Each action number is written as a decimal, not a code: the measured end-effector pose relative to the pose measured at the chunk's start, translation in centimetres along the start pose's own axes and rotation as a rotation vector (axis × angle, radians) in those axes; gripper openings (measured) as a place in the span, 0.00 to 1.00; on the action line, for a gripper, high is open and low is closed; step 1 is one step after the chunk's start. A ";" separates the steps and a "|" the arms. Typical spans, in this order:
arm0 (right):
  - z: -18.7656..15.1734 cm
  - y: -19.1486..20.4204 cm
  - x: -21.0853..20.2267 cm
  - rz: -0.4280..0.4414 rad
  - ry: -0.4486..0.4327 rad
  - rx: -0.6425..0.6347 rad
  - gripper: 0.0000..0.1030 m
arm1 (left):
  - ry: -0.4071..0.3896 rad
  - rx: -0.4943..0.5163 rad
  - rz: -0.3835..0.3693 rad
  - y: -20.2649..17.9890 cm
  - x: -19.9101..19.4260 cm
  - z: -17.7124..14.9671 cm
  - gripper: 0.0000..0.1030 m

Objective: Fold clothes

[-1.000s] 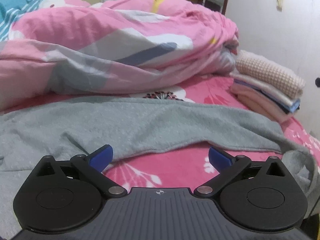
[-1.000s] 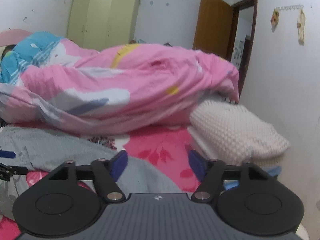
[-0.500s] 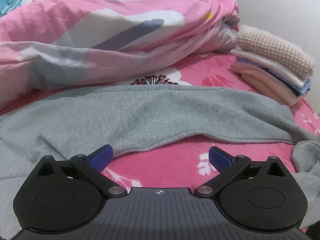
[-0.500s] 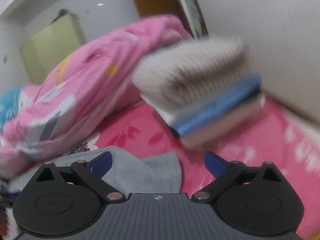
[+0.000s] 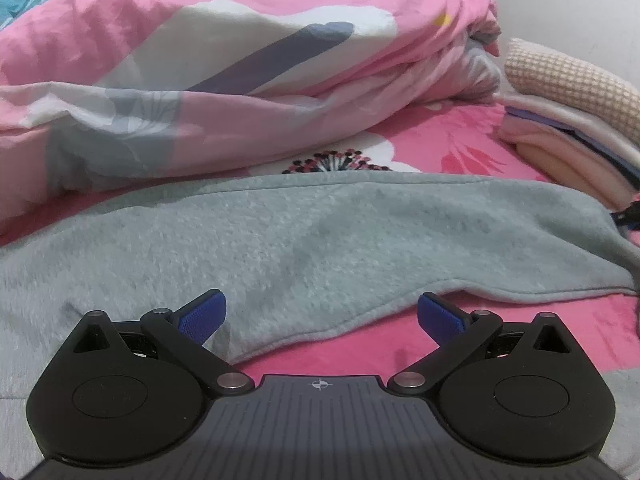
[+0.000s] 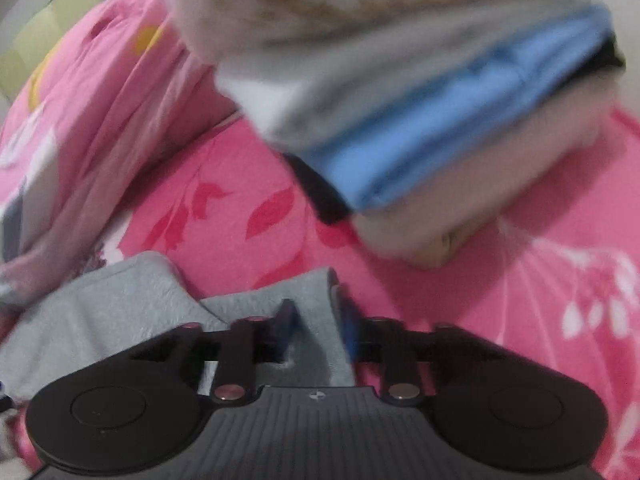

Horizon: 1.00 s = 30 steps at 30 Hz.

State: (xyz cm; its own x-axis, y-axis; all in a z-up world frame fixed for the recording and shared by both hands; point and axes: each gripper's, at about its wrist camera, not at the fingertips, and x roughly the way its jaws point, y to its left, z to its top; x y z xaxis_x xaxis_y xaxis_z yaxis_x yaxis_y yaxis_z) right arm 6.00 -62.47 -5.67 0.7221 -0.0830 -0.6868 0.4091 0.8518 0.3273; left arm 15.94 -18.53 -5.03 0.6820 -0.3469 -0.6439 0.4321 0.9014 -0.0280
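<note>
In the left wrist view, the soft grey fleece garment (image 5: 304, 248) lay spread flat across the pink floral-print bed sheet (image 5: 460, 148), its stitched hem running diagonally just ahead of the left gripper (image 5: 320, 314). The blue-padded fingers (image 5: 202, 314) of that gripper stood released and wide apart, with nothing between them; the left finger sat over the fleece and the right finger over bare sheet. The fabric appeared light, limp and thick-piled, so it should drape and sag wherever unsupported, and it was judged unlikely to slip from rubbered pads. The doubled hem edge offered the firmest place to take hold. A crumpled pink, white and grey patterned duvet (image 5: 224, 60) lay behind the garment, and a stack of folded clothes topped by a beige waffle-knit item (image 5: 572, 92) rested at the far right. No container was visible. In the right wrist view, which was blurred, the right gripper (image 6: 316, 324) had just been closing, and its fingers were clenched on a narrow end of the same grey fleece garment (image 6: 120, 304), a strip of cloth passing between them. That grasp sat at an edge of the garment, a suitable point for lifting and carrying it over. The folded stack (image 6: 420, 112) loomed close above, on the sheet (image 6: 240, 200). No container appeared here either.
</note>
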 end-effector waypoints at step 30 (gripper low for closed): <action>8.3 14.5 -10.7 -0.488 -0.502 -0.631 0.73 | -0.027 -0.152 -0.003 1.9 0.7 0.2 0.99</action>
State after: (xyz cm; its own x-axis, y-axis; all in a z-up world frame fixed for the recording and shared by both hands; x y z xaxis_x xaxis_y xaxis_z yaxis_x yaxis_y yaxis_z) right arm 8.82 -53.55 11.76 0.7665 -0.5927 -0.2472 0.4585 0.7746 -0.4356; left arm 17.34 -17.08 -5.41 0.6974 -0.3546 -0.6228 0.3414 0.9284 -0.1463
